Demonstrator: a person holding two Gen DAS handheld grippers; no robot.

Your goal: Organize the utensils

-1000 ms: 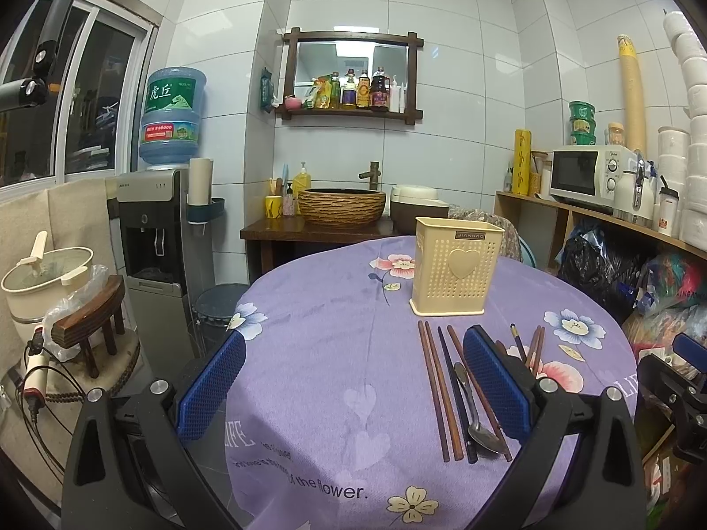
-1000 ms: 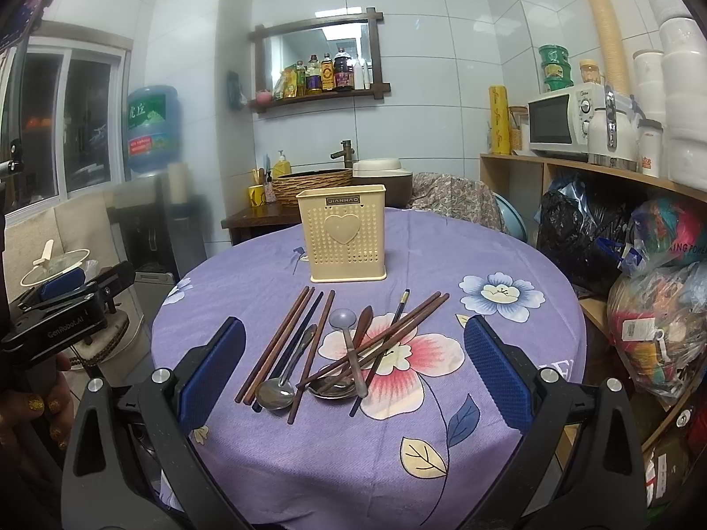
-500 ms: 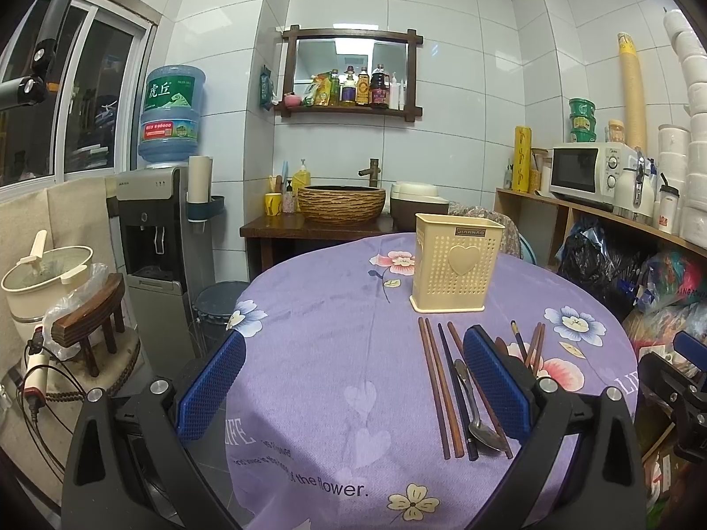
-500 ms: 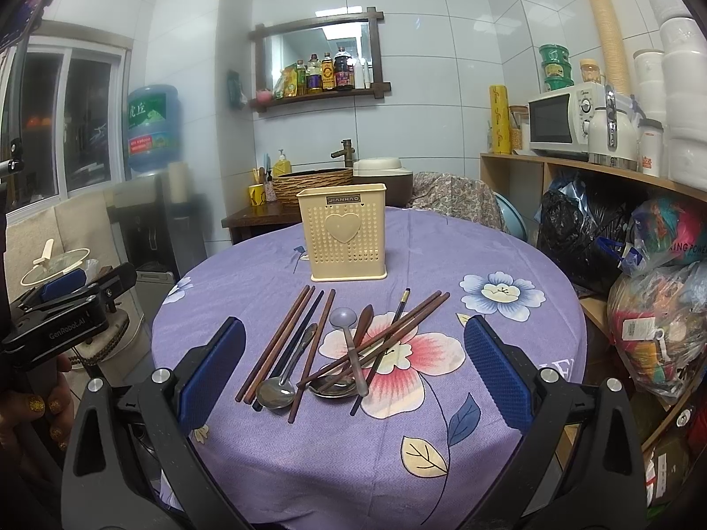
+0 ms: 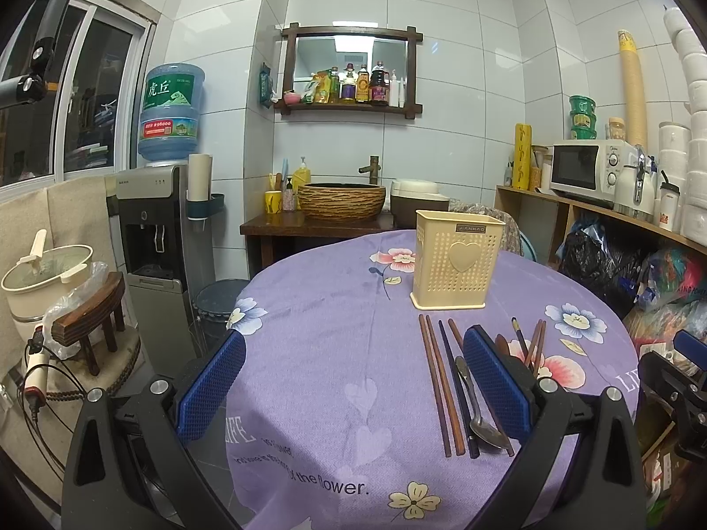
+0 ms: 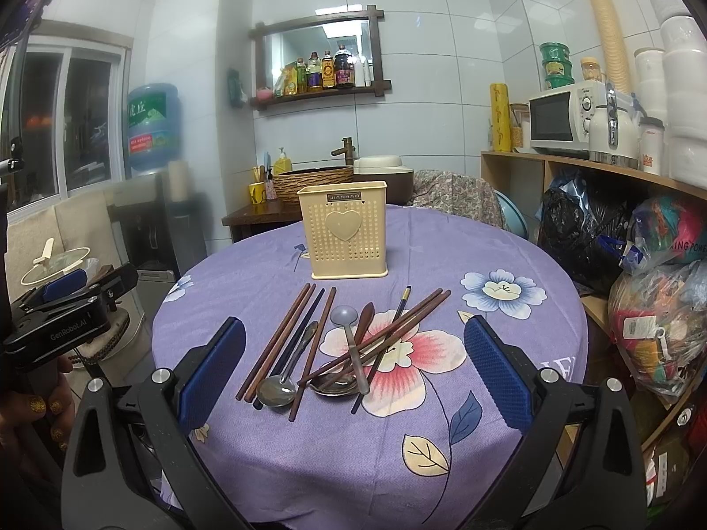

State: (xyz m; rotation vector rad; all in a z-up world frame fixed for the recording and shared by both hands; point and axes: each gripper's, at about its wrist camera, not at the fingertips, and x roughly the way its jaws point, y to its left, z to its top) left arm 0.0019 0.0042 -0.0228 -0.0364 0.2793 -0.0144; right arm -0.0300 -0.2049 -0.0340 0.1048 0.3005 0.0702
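Observation:
A cream perforated utensil holder (image 6: pixel 343 229) (image 5: pixel 458 266) with a heart stands upright on the round table covered by a purple floral cloth (image 6: pixel 442 433). In front of it lie several brown chopsticks (image 6: pixel 277 340) (image 5: pixel 435 380), a metal spoon (image 6: pixel 283 380) (image 5: pixel 479 410), a grey ladle (image 6: pixel 351 344) and a wooden spoon (image 6: pixel 364 316), loosely crossed. My right gripper (image 6: pixel 353 380) hovers open over the near side of the pile, holding nothing. My left gripper (image 5: pixel 353 384) is open above the bare cloth left of the chopsticks; its right finger (image 5: pixel 495 380) hides part of the pile.
A water dispenser (image 5: pixel 154 243) and a pot (image 5: pixel 44 274) stand left of the table. A wooden stand with a woven basin (image 5: pixel 341 202) is behind it. Shelves with a microwave (image 6: pixel 561 119) and full bags (image 6: pixel 663 309) line the right. A person's hand (image 6: pixel 39 410) holds the left gripper.

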